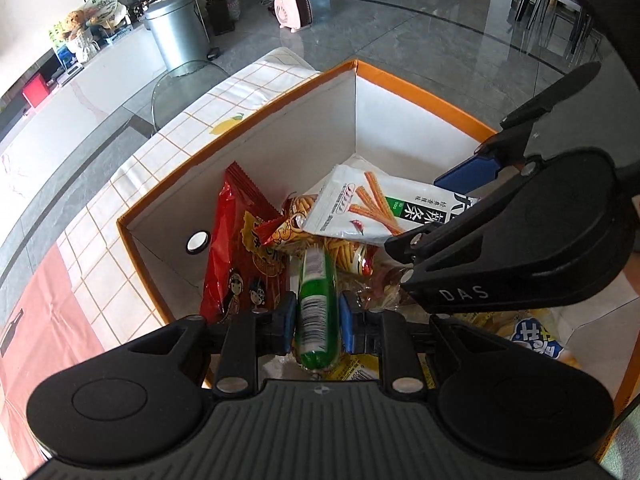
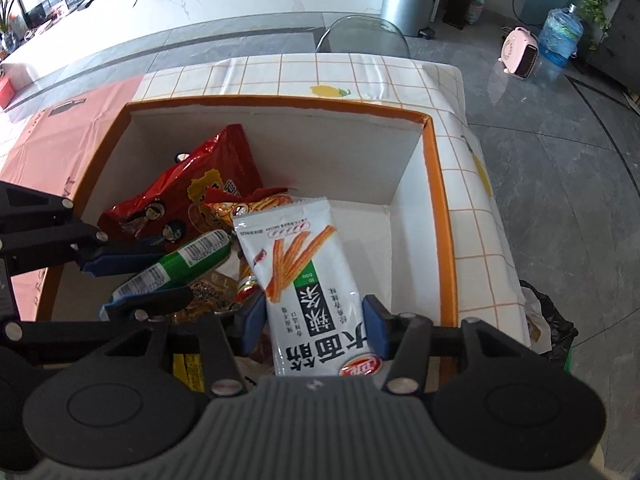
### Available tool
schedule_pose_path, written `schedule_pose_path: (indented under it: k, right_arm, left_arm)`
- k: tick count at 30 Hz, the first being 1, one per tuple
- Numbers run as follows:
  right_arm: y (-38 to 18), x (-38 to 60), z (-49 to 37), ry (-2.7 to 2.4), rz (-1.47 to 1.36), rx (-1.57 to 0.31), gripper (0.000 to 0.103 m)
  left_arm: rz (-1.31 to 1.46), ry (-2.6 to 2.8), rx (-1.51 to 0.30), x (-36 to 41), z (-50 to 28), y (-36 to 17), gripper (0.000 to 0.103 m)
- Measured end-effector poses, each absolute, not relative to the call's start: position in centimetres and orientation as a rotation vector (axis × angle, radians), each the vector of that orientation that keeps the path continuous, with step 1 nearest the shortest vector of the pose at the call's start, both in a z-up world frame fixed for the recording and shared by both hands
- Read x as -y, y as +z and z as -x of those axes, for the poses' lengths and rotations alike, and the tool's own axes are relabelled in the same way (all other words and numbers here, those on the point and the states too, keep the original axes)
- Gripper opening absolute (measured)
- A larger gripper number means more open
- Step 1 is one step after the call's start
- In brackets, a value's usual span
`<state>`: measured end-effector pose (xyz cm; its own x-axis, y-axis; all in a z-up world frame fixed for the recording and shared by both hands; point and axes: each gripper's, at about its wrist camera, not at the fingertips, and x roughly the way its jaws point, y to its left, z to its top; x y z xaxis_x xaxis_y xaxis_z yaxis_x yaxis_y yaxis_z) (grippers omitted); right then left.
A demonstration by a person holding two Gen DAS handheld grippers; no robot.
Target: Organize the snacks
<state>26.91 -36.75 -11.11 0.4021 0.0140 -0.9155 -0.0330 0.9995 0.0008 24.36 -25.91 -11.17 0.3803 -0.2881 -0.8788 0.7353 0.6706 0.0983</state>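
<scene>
An orange-rimmed white box (image 1: 256,112) (image 2: 440,200) stands on the table and holds several snacks. My left gripper (image 1: 316,320) is shut on a green sausage stick (image 1: 318,304) over the box; it also shows in the right wrist view (image 2: 180,264). My right gripper (image 2: 316,324) is shut on a white spicy-strip packet (image 2: 312,280), held over the box; the packet also shows in the left wrist view (image 1: 360,208). A red snack bag (image 1: 240,256) (image 2: 180,196) leans on the box's left wall. A small orange noodle-snack bag (image 1: 296,224) lies beside it.
A yellow snack bag (image 1: 532,336) lies at the box's near right. The table has a checked cloth (image 1: 152,168) and a pink mat (image 1: 40,320). A clear chair (image 2: 360,36), a silver bin (image 1: 180,28) and a black rubbish bag (image 2: 552,328) stand around it.
</scene>
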Motion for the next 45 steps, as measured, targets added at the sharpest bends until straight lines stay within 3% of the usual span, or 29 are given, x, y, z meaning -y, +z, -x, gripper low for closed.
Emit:
schedule_pose_path:
  k: [3,5,14,27,38,45]
  right_arm:
    - [-11.0,36.8,-27.0,0.018,0.019,-1.165,0.052]
    - [-10.6,37.1,-26.9,0.017,-0.001,-1.161,0.055]
    - [-6.8,36.9,-24.2,-0.004,-0.027,-1.122,0.057]
    - [-1.5,34.6,-13.7,0.02,-0.092,-0.955,0.061]
    - [2.6,29.6,-3.3,0.038,-0.091,-0.663,0.081]
    - [3.7,25.9,2.5,0.007,-0.053,-0.505,0.091]
  left_arm:
    - [-0.523,-0.691,-0.965,25.7,-24.3,-10.9,0.027]
    - [-0.52,-0.695,-0.959,25.5,-24.1,-10.5,0.035]
    - [-0.483,-0.663,-0.908,23.9,-21.0,-6.0,0.043]
    - [-0.296,-0.527,-0.788,18.5,-12.8,0.3,0.048]
    - [-0.135,-0.298,-0.581,12.6,-5.4,3.7,0.079]
    - [-0.113,-0.182,-0.511,9.5,-1.6,3.8,0.089]
